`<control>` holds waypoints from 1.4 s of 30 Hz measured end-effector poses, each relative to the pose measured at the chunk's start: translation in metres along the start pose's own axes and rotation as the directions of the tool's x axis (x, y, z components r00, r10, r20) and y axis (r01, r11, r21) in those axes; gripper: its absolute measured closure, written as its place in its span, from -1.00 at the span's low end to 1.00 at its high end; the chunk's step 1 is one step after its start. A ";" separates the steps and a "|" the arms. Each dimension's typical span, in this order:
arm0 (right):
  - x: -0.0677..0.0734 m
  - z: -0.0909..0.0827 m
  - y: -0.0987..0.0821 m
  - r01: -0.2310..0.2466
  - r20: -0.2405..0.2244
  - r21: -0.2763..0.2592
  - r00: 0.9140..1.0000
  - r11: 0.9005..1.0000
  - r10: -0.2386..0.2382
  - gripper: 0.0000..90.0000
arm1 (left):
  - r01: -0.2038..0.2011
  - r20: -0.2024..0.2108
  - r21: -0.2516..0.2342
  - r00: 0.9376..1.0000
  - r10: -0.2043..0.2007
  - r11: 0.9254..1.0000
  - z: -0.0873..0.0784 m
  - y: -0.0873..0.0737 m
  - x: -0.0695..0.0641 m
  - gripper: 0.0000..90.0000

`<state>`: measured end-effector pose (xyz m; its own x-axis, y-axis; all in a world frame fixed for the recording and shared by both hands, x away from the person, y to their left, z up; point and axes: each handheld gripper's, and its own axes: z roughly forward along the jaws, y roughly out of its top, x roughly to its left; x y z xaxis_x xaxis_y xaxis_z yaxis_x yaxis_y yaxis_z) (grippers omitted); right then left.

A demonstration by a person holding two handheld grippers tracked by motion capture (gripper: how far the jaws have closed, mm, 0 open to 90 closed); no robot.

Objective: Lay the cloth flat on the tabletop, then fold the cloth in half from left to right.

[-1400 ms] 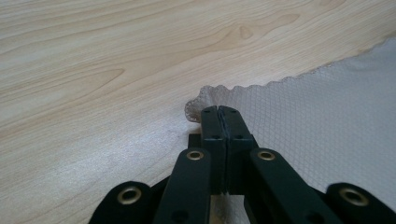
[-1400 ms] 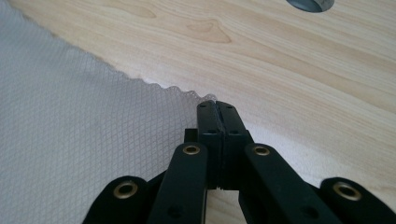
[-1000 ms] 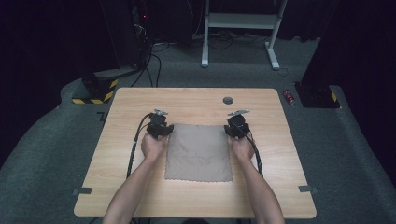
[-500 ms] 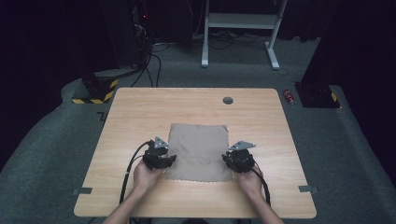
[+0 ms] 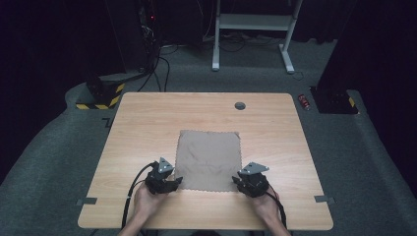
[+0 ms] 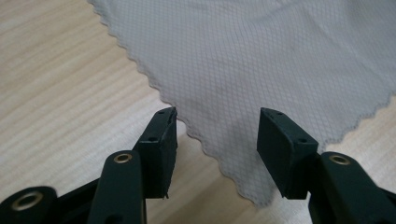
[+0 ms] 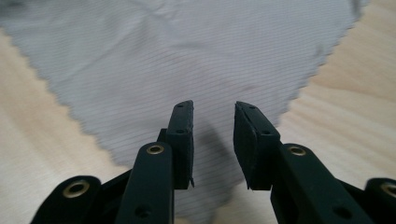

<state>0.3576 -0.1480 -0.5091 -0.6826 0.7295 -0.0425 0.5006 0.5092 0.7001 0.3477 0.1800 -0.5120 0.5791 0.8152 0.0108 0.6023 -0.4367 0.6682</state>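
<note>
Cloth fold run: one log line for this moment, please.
cloth: flat on table | left gripper: open over near-left corner, jaws just opening | right gripper: open over near-right corner, jaws just opening

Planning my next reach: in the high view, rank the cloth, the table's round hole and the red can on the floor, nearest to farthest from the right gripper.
1. Cloth: its near right corner lies at the right gripper, just left of it.
2. Round hole: far side of the table, straight beyond the gripper.
3. Red can: on the floor past the table's far right corner.
</note>
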 end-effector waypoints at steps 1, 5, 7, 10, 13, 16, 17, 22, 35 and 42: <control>0.003 0.001 -0.003 -0.001 -0.012 0.004 1.000 1.000 0.001 0.50 | 0.000 -0.002 0.003 1.000 0.000 1.000 0.000 -0.001 -0.001 0.08; 0.007 0.000 -0.011 -0.009 -0.014 -0.005 1.000 1.000 0.009 0.50 | 0.008 0.009 -0.016 1.000 -0.008 1.000 -0.004 -0.008 -0.001 0.28; 0.007 -0.001 -0.013 -0.012 -0.016 -0.008 1.000 1.000 0.012 0.50 | -0.013 0.022 -0.025 1.000 0.013 1.000 -0.007 -0.011 -0.002 0.45; 0.007 -0.002 -0.015 -0.007 -0.013 -0.015 1.000 1.000 0.006 0.50 | -0.011 0.043 -0.027 0.999 0.012 1.000 -0.009 -0.013 -0.003 0.76; 0.007 -0.003 -0.017 -0.011 -0.014 -0.020 1.000 1.000 0.011 0.51 | 0.007 0.065 -0.020 0.998 -0.006 1.000 -0.010 -0.014 -0.004 0.98; 0.007 -0.004 -0.018 -0.012 -0.015 -0.020 1.000 1.000 0.012 0.50 | 0.013 0.074 -0.007 0.997 -0.012 1.000 -0.012 -0.015 -0.004 0.99; 0.007 -0.004 -0.018 -0.015 -0.016 -0.019 1.000 1.000 0.014 0.50 | 0.016 0.079 -0.005 0.997 -0.015 1.000 -0.012 -0.016 -0.004 0.99; 0.008 -0.009 -0.022 -0.014 -0.015 -0.013 1.000 1.000 0.014 0.51 | 0.022 0.091 0.002 0.996 -0.022 1.000 -0.016 -0.020 -0.007 0.99; 0.010 -0.009 -0.018 -0.026 -0.042 0.000 0.999 1.000 0.026 0.37 | 0.108 0.059 -0.025 0.993 -0.106 0.994 -0.015 -0.014 0.013 0.23; 0.020 0.003 -0.006 -0.014 -0.075 -0.029 0.997 0.999 0.011 0.33 | 0.140 0.054 -0.029 0.989 -0.139 0.990 0.000 0.003 0.028 0.09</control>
<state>0.3419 -0.1354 -0.5163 -0.7148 0.6991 0.0189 0.4943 0.4859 0.7208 0.3659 0.2009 -0.5098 0.5187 0.8463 -0.1217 0.6616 -0.3071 0.6841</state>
